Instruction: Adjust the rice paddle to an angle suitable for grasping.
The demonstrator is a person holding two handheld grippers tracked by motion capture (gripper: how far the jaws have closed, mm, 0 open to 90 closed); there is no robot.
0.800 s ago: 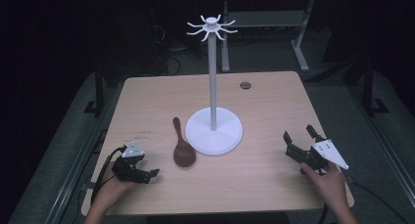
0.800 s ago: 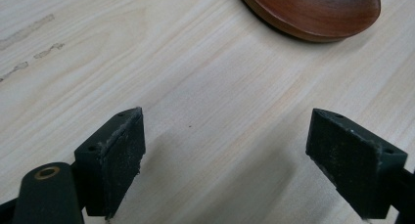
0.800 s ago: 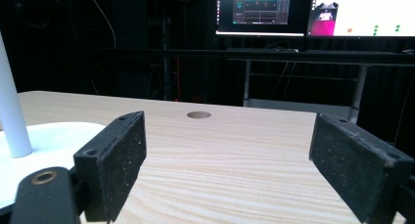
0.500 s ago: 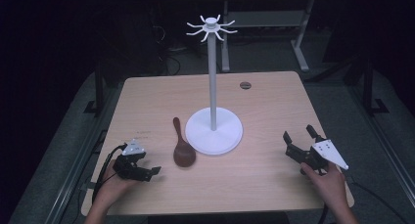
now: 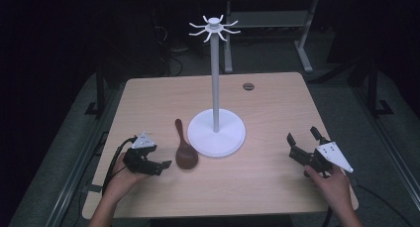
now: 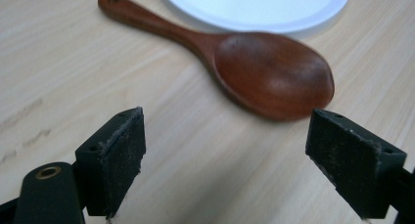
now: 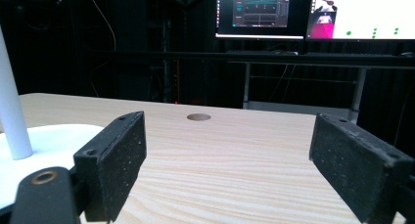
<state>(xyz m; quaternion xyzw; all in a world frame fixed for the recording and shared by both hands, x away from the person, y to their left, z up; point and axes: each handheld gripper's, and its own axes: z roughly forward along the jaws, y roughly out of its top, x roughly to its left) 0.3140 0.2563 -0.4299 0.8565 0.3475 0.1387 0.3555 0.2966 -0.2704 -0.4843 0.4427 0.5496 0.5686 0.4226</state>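
Left tool, jaws spread, closes in on the spoon lying flat on the worktop beside the stand; a low, square approach grips best.

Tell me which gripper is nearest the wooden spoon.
The left gripper: its open jaws face the spoon bowl, while the right gripper sits beyond the white stand.
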